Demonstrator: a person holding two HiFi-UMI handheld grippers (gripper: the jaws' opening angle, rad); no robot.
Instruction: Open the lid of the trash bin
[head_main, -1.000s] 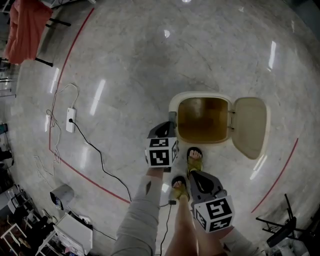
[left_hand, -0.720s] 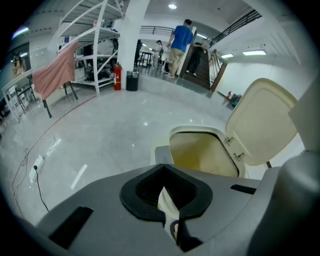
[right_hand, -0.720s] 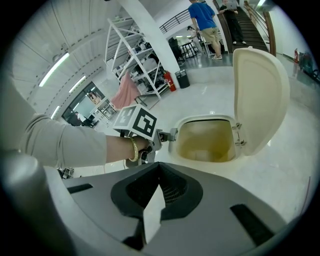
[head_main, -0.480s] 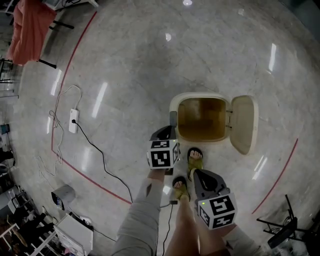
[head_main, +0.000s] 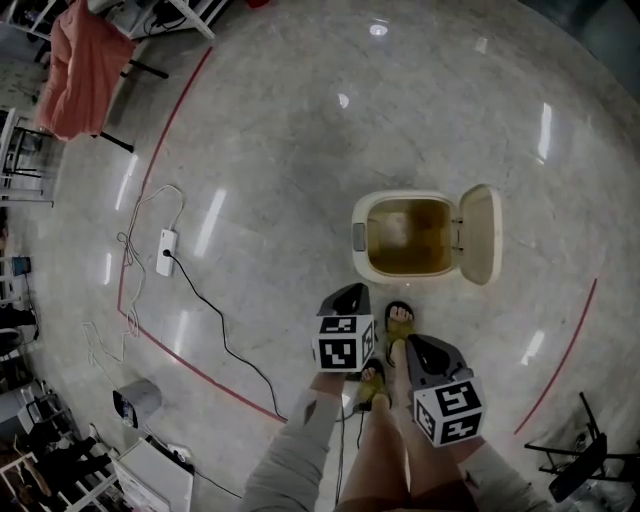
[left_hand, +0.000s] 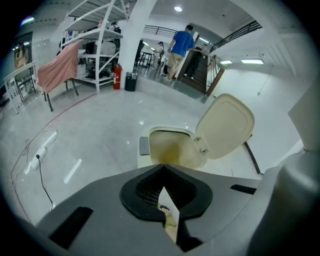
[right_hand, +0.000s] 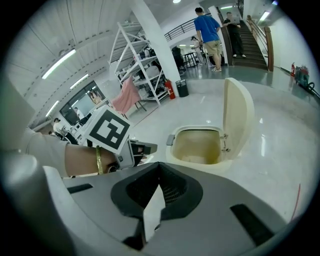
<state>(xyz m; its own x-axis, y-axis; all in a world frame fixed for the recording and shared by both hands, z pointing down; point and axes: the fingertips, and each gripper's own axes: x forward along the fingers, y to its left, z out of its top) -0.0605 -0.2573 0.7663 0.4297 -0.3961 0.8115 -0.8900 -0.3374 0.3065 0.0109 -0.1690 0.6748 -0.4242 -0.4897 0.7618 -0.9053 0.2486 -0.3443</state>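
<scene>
Two hand-held grippers hover above a polished stone floor (head_main: 300, 130) in the head view. The cream trash bin (head_main: 405, 197) stands just beyond them, its lid (head_main: 478, 235) raised on the right-hand hinge and the yellowish inside bare to the camera. The left gripper (head_main: 349, 292) and the right gripper (head_main: 413, 345) point toward the bin without touching it, each carrying its marker cube, with the person's sandalled feet (head_main: 398, 322) between them. A grey sleeve (head_main: 290, 460) is cut off at the near edge. At left lies a white power strip (head_main: 166, 252), and a salmon cloth (head_main: 85, 60) hangs in the far-left corner, partly out of frame. In the left gripper view the jaws are drawn together with only a thin sliver between them and nothing gripped. Part of a foot shows through the sliver, and the grey housing hides the bin's near wall. Farther off stand white shelving (left_hand: 100, 30), a red fire extinguisher (left_hand: 118, 76) and a person in a blue shirt (left_hand: 181, 42), too small to read further. In the right gripper view that gripper's jaws are likewise closed and empty. The raised lid stands nearly edge-on right of the opening, and the left gripper's cube intrudes at left.
</scene>
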